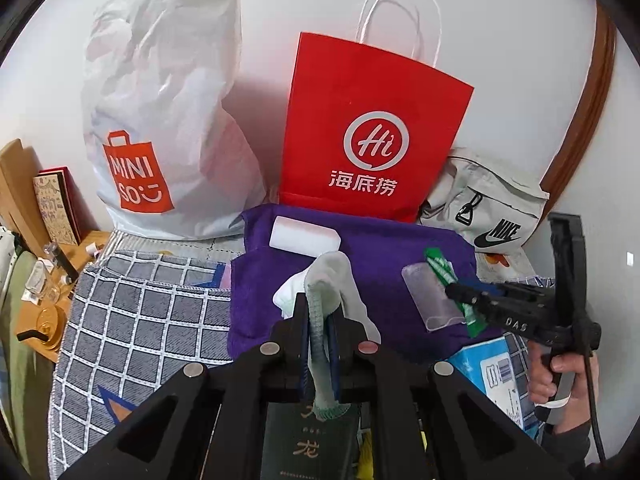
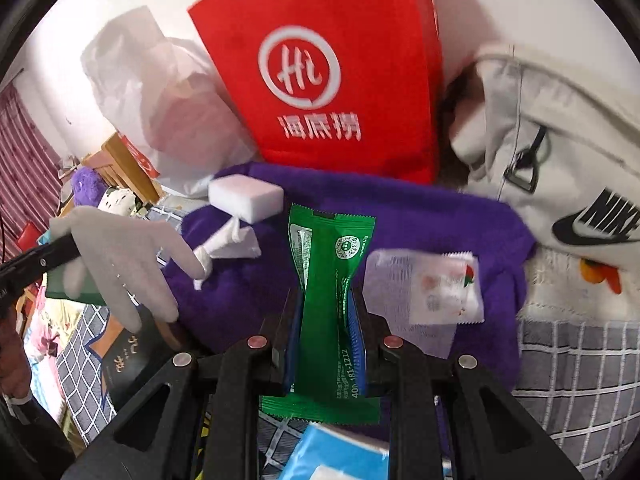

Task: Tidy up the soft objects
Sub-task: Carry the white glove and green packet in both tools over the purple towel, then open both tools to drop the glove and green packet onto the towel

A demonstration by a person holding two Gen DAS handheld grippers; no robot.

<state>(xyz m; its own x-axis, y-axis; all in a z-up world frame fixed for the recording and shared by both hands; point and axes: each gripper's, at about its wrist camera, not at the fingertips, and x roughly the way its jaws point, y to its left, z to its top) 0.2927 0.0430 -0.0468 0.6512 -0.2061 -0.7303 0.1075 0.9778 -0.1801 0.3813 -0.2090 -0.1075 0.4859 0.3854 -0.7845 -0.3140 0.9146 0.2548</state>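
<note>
My left gripper (image 1: 320,308) is shut on the ribbed cuff of a pale grey knit piece (image 1: 334,280), a sock or a glove. The piece flops over the near edge of a purple towel (image 1: 372,248). From the right wrist it shows at the left as the pale knit piece (image 2: 120,264) in the left gripper (image 2: 44,258). My right gripper (image 2: 324,308) is shut on a green sachet (image 2: 332,252), seen also as the green sachet (image 1: 440,272) in the right gripper (image 1: 460,294). A white sponge (image 2: 246,196), a twisted tissue (image 2: 228,240) and a clear wipe packet (image 2: 428,288) lie on the towel.
Against the wall stand a white Miniso bag (image 1: 168,120), a red paper bag (image 1: 372,128) and a pale Nike bag (image 1: 488,208). A grey checked cloth (image 1: 140,320) covers the surface. Near me lie a blue tissue pack (image 1: 492,372) and a dark box (image 1: 308,440).
</note>
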